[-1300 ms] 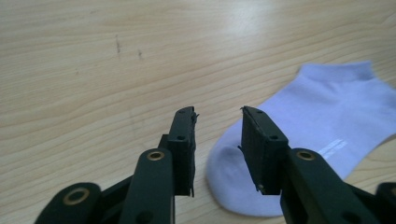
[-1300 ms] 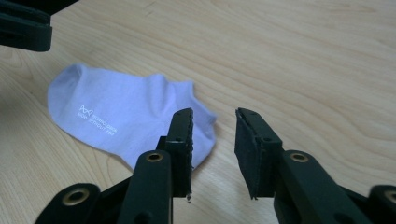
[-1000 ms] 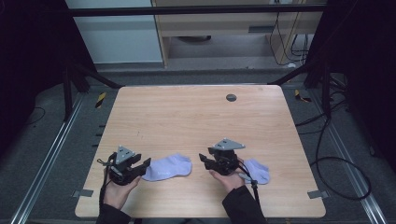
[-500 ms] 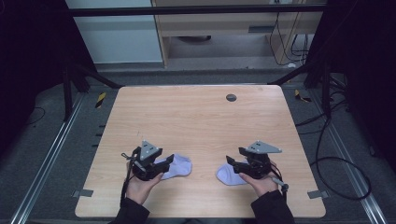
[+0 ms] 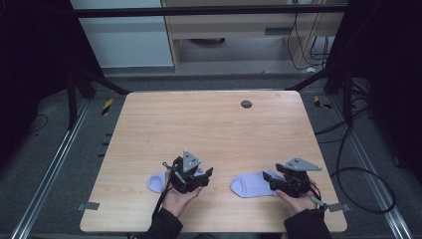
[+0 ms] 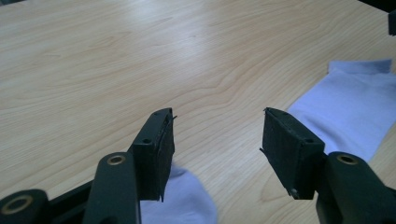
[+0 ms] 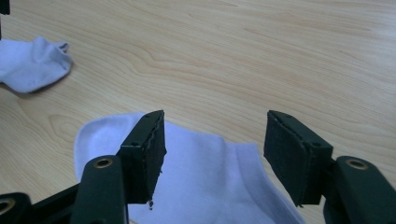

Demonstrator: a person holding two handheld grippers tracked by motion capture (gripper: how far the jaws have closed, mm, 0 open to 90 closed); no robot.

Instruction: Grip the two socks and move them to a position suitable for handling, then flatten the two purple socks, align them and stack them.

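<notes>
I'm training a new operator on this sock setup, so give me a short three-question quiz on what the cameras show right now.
1. True or false: the left gripper has its jaws clamped shut on a sock.
2. How many pale purple socks lie on the wooden table?
A. one
B. two
C. three
3. Fill in: in the right gripper view, the sock under the right gripper lies ____ on the tabletop.

Key
1. False: both jaws stand apart, gripping nothing.
2. B: the left sock and the right sock.
3. Flat.
</notes>
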